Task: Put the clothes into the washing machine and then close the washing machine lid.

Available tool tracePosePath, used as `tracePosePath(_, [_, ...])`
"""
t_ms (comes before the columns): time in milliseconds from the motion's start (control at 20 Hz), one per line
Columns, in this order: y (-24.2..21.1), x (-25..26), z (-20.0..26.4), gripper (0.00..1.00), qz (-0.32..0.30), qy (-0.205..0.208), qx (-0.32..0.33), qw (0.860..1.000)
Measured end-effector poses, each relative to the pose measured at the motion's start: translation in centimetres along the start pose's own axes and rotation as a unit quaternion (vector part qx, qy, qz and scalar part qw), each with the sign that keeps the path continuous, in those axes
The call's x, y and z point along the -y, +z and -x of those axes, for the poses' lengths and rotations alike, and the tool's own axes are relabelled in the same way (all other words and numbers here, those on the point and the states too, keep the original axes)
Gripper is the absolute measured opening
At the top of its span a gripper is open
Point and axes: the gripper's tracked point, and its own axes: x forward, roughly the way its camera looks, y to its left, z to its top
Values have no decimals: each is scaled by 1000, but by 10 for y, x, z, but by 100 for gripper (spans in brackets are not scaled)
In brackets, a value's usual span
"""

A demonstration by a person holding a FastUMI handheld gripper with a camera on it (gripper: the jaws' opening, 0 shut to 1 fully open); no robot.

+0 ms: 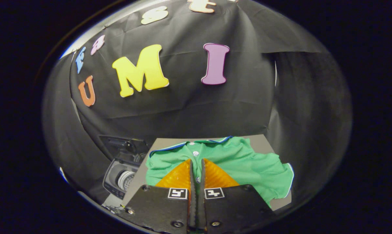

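Gripper (pixel 197 165) nearly closed over green shirt (pixel 241 162); washing machine (pixel 122 177) left, open.

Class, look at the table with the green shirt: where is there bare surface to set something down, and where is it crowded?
The green shirt covers most of the table. Bare strips remain beyond the collar, at the far corner past the sleeve, and along the edge nearest the washing machine. The middle is crowded: the hand-held gripper, fingers nearly together, sits over the button placket.
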Motion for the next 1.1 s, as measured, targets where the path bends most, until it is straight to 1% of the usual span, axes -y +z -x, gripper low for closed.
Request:
tracePosePath(100, [11,-13,5,6,-2,14,11,1000])
tracePosePath(300, [33,-50,20,6,23,45,31,998])
tracePosePath(600, [50,-115,27,6,53,102,43,992])
tracePosePath(800, [49,-161,26,6,76,136,42,987])
tracePosePath(1100, [33,-239,18,6,88,199,21,976])
